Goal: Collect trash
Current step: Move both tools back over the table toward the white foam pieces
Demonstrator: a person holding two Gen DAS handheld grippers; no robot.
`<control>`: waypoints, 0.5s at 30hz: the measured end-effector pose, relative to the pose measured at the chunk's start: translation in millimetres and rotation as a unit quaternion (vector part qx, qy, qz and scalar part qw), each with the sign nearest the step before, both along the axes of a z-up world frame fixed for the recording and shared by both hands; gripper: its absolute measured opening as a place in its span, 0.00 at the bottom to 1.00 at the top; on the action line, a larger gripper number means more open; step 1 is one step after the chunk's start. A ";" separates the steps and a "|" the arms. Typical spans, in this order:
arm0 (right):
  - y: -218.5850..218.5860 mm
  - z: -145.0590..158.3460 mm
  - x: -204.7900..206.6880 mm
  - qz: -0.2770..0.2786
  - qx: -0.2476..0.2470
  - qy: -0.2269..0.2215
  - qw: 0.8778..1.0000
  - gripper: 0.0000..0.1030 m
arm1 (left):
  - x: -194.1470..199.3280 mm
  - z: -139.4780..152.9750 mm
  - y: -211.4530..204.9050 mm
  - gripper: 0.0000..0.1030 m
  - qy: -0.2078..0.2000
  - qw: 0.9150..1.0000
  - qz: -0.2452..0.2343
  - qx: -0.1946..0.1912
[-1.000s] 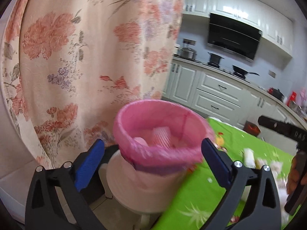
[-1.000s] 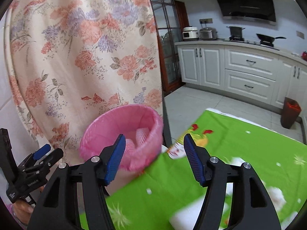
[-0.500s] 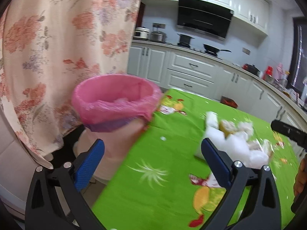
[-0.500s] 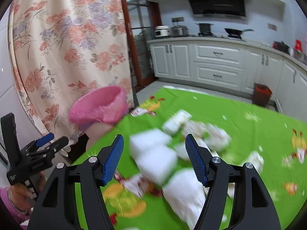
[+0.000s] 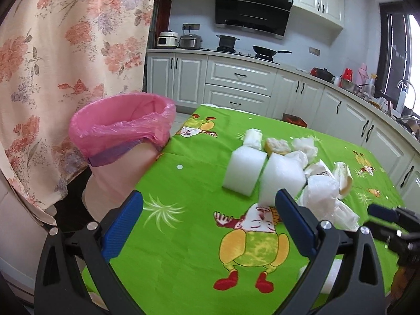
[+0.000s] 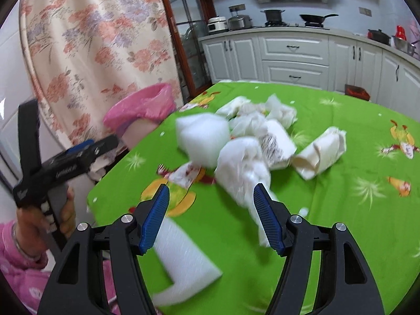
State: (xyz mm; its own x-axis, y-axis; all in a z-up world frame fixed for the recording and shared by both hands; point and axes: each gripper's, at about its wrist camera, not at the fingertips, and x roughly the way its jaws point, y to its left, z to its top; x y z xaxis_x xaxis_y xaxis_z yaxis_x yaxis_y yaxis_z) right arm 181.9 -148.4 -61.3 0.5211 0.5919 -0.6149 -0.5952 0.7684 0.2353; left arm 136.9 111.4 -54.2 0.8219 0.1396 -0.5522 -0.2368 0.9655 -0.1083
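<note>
A pile of white trash lies on the green tablecloth [image 5: 183, 183]: two foam blocks [image 5: 245, 172], crumpled paper [image 5: 321, 191] and a bread piece [image 5: 277, 145]. In the right wrist view the pile [image 6: 249, 141] has a rolled paper [image 6: 320, 152] to its right and an L-shaped foam piece [image 6: 181, 260] near the front edge. A bin with a pink bag [image 5: 123, 128] stands off the table's left edge; it also shows in the right wrist view [image 6: 143, 107]. My left gripper [image 5: 208, 220] is open and empty over the table. My right gripper [image 6: 211, 215] is open and empty just short of the pile.
A floral curtain [image 5: 65, 52] hangs behind the bin. White kitchen cabinets [image 5: 236, 84] and a counter with pots run along the back and right. The left gripper and the hand holding it show in the right wrist view [image 6: 63, 165].
Both grippers have swung right from the pink-bagged bin to above the table. The trash pile has come into view and the right gripper has drawn close to it.
</note>
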 end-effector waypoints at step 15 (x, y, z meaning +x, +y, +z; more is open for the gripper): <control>15.7 -36.7 -29.0 0.036 -0.027 0.018 0.999 0.62 | -21.5 -15.4 -2.8 0.95 -0.003 1.000 0.006 -0.002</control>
